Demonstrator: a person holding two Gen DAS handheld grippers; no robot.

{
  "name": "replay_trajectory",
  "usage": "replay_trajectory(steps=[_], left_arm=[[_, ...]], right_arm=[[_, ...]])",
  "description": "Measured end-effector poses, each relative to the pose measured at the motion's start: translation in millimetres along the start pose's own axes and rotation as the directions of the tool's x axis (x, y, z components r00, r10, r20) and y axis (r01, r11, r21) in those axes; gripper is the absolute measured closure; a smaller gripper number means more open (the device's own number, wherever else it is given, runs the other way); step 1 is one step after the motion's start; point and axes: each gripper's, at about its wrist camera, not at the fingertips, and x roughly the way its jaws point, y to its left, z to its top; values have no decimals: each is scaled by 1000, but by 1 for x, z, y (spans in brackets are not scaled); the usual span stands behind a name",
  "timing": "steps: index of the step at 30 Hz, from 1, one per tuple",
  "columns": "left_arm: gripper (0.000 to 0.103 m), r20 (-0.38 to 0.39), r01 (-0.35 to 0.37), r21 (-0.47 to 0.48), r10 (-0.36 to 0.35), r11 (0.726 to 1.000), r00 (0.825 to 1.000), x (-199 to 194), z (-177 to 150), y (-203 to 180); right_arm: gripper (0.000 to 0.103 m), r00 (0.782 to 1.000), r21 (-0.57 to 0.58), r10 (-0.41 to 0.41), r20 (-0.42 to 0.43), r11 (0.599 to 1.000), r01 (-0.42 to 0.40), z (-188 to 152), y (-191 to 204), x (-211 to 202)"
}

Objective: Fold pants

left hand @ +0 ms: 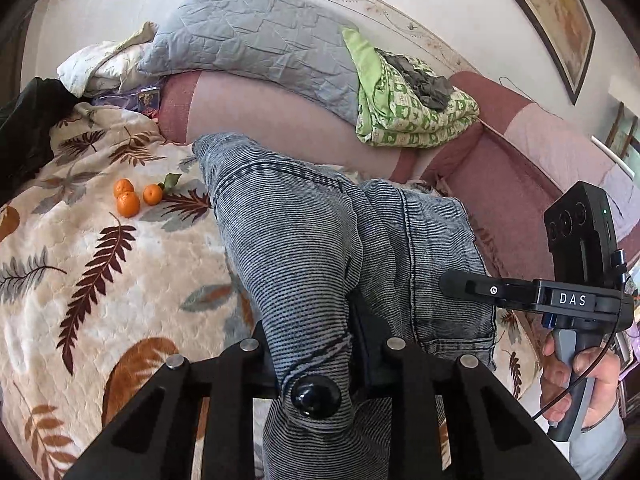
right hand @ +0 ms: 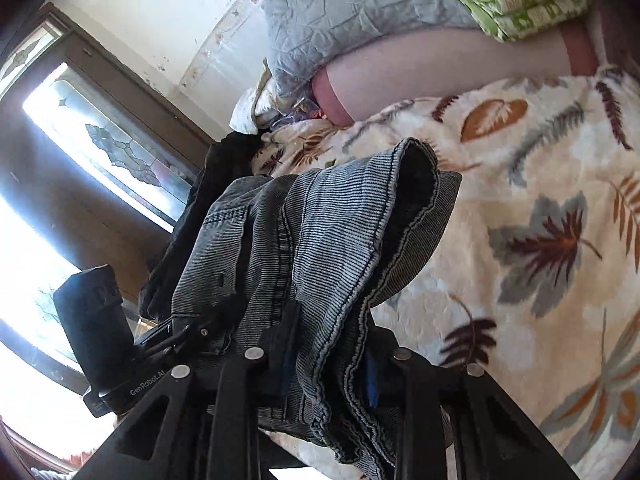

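Observation:
Grey-blue striped denim pants [left hand: 304,232] are lifted in a bunch above a leaf-print blanket [left hand: 100,272]. My left gripper [left hand: 316,332] is shut on the waistband, and the black button [left hand: 316,396] sits just before the jaws. At the right of the left wrist view a hand holds my right gripper [left hand: 446,283], whose tip is at the pants' side edge. In the right wrist view the pants [right hand: 340,232] drape over and between the jaws of my right gripper [right hand: 332,332], which is shut on the fabric. The left gripper [right hand: 176,322] clamps the cloth at the left.
Three tangerines [left hand: 132,198] lie on the blanket left of the pants. A grey quilted pillow [left hand: 248,40] and a folded green quilt [left hand: 400,108] rest on a pink bolster [left hand: 280,116]. A black garment [left hand: 28,132] lies far left. A bright window [right hand: 40,240] is behind.

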Motion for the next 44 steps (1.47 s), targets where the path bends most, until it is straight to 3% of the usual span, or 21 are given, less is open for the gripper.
replay_trajectory(steps=[3, 5, 6, 7, 8, 9, 10, 11, 13, 15, 17, 20, 24, 26, 30, 37, 41, 44], left_arm=[[73, -35, -11, -30, 10, 999, 999, 36, 2, 24], [62, -110, -54, -72, 46, 996, 993, 68, -10, 40], [45, -165, -85, -89, 70, 992, 984, 84, -19, 49], [37, -221, -146, -100, 121, 984, 968, 98, -28, 58], [37, -265, -246, -87, 215, 965, 940, 106, -38, 66], [35, -250, -269, -82, 241, 960, 938, 101, -45, 69], [34, -211, -257, -88, 234, 962, 949, 88, -50, 69], [32, -179, -276, -81, 259, 958, 949, 74, -54, 65], [25, -99, -386, -19, 382, 922, 919, 43, -59, 45], [23, -3, -447, 42, 447, 894, 894, 17, -67, 21], [15, 49, -469, 102, 467, 877, 883, -3, -76, 3], [15, 83, -497, 120, 491, 859, 867, -21, -89, -18], [15, 63, -446, 82, 442, 892, 895, -37, -102, -33], [15, 59, -440, 83, 436, 894, 898, -44, -109, -42], [10, 60, -447, 91, 443, 890, 894, -51, -114, -54], [8, 41, -413, 71, 411, 908, 911, -57, -112, -55], [3, 71, -432, 87, 427, 897, 901, -58, -109, -58], [3, 59, -413, 67, 409, 908, 910, -57, -104, -54]], right_arm=[[75, 1000, 16, -21, -22, 1000, 21, 18, -17, 28], [72, 996, 58, -30, -87, 998, 35, 21, -34, 60], [72, 992, 77, -49, -118, 995, 59, 20, -46, 74], [67, 985, 99, -96, -144, 989, 110, 15, -57, 87], [59, 970, 93, -147, -195, 982, 167, 6, -65, 102], [45, 952, 72, -197, -233, 973, 219, -4, -69, 111], [44, 942, 60, -238, -238, 964, 259, -14, -71, 110], [43, 944, 48, -247, -217, 963, 263, -23, -67, 102], [39, 952, 14, -273, -140, 961, 278, -39, -54, 76], [28, 953, -4, -295, -70, 955, 296, -58, -42, 48], [26, 950, -41, -314, -5, 949, 313, -80, -23, 22], [15, 932, -122, -358, 56, 924, 362, -108, 5, -3], [6, 909, -156, -401, 116, 896, 416, -127, 26, -27], [0, 903, -166, -409, 132, 889, 427, -134, 34, -35], [0, 890, -216, -432, 146, 864, 455, -141, 48, -39], [0, 885, -260, -440, 149, 847, 465, -139, 61, -38], [0, 886, -266, -440, 145, 845, 463, -135, 64, -35], [0, 885, -271, -445, 140, 842, 466, -132, 64, -31]])
